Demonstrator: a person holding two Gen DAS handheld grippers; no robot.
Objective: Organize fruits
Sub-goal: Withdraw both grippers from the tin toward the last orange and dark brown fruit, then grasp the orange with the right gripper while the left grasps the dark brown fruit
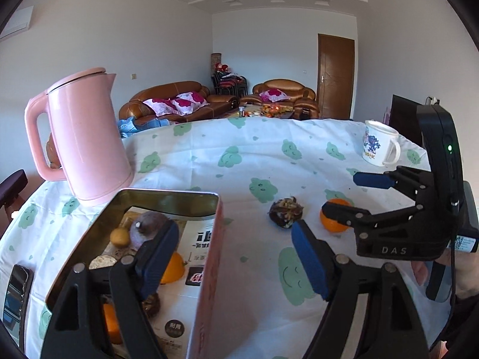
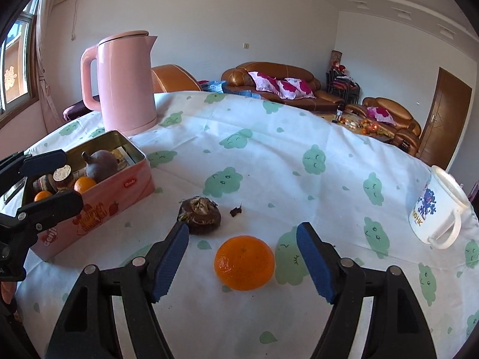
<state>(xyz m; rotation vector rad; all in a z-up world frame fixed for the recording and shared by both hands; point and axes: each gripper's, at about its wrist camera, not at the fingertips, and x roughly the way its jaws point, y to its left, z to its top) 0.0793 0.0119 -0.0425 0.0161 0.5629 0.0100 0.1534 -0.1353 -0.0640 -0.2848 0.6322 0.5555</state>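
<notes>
A pink tin box (image 1: pixel 209 239) stands on the cloud-print tablecloth holding oranges (image 2: pixel 85 184), a purple fruit (image 2: pixel 100 164) and several other pieces. My left gripper (image 1: pixel 233 258) is open and straddles the box's right wall, one finger over the contents and one outside, holding nothing. It also shows at the left edge in the right wrist view (image 2: pixel 73 178). A loose orange (image 2: pixel 244 263) lies on the cloth between the open fingers of my right gripper (image 2: pixel 242 258); the pads do not touch it. A dark brown fruit (image 2: pixel 200 215) lies just beyond, between orange and box.
A pink kettle (image 2: pixel 125 83) stands behind the box. A white mug (image 2: pixel 434 209) sits at the table's right side. A phone (image 1: pixel 16 293) lies near the left table edge. A small dark scrap (image 2: pixel 236 211) is beside the brown fruit. Sofas stand beyond the table.
</notes>
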